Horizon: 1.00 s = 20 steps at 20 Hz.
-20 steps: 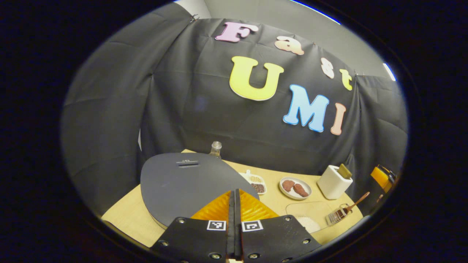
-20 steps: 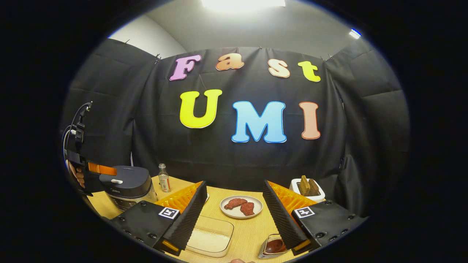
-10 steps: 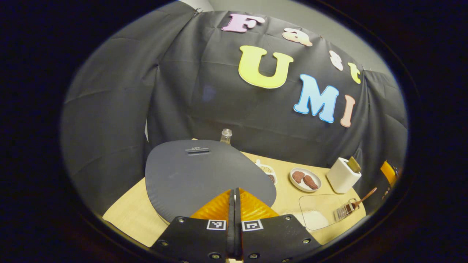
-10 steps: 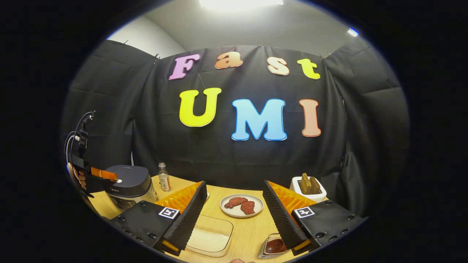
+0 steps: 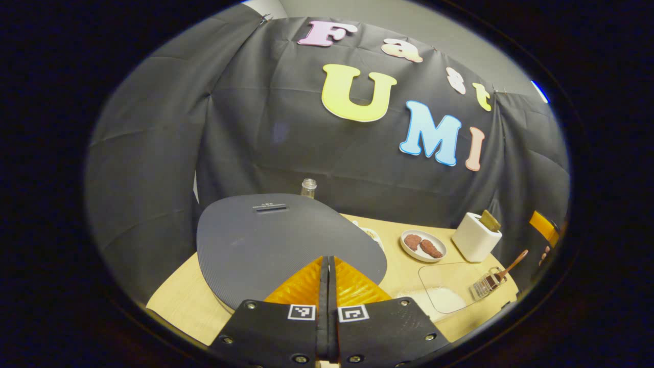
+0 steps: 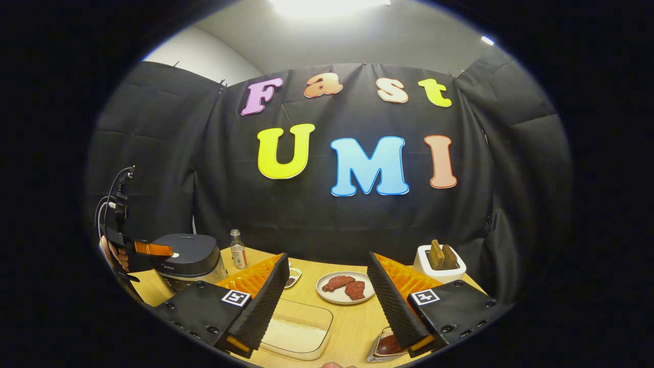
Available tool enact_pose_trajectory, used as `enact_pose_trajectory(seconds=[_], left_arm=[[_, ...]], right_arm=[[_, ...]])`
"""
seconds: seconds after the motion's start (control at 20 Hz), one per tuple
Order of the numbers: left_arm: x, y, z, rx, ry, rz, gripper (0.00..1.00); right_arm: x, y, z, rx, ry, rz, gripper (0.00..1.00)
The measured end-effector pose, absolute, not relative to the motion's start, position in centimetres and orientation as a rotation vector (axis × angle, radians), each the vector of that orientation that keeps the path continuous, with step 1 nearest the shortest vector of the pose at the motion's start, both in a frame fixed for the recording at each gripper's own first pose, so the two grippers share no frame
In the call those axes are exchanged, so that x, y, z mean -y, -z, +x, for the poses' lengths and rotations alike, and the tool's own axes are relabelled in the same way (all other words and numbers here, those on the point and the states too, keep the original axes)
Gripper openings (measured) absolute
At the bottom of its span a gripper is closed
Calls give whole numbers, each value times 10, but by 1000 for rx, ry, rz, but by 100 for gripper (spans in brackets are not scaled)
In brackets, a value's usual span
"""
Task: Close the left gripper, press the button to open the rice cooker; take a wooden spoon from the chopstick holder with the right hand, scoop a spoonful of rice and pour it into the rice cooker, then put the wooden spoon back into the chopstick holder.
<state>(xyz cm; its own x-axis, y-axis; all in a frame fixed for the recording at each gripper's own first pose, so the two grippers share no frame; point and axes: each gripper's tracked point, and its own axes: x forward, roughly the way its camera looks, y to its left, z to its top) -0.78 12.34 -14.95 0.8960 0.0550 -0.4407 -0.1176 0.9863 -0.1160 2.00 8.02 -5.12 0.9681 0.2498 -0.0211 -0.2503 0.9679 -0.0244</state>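
Grey-lidded rice cooker (image 5: 276,245) sits unopened on the counter (image 5: 176,301) as our clenched left hand-held gripper (image 5: 327,263) meets its button (image 6: 175,254); our right hand-held gripper (image 6: 327,276) waits released, spoon work undone.

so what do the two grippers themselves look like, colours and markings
Left gripper: black plates with round screws, a small square black-and-white tag on each side, ridged orange fingers. From the right gripper view, black cables loop up behind it. Right gripper: same black plates and tags, orange fingers faced with ribbed black pads.
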Motion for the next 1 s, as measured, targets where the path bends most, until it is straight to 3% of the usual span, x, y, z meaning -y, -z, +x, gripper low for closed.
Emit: enact_pose_trajectory(seconds=[0.1,0.15,0.2,0.25,0.3,0.35,0.45,0.85,1.0], left_arm=[[-124,151,-10,-458,-97,-108,2],[-126,151,-11,-463,-100,-77,2],[-127,152,-11,-470,-106,-46,2],[-126,151,-12,-477,-110,-14,2],[-124,151,-11,-486,-113,13,2],[-121,154,-12,-503,-116,30,2],[-120,156,-9,-491,-121,30,2],[-123,134,-8,-366,-183,-60,2],[-126,79,-8,-196,-251,-23,1]], right_arm=[[-80,56,22,-30,-254,-15,93],[-81,59,23,-36,-255,-12,98],[-81,61,24,-43,-257,-10,93],[-81,63,24,-47,-257,-11,98],[-80,64,25,-49,-254,-13,93],[-77,65,24,-49,-246,-18,98],[-70,66,25,-46,-222,-35,98],[-41,59,15,-46,-168,-16,98],[-23,52,8,-31,-126,-19,98]])
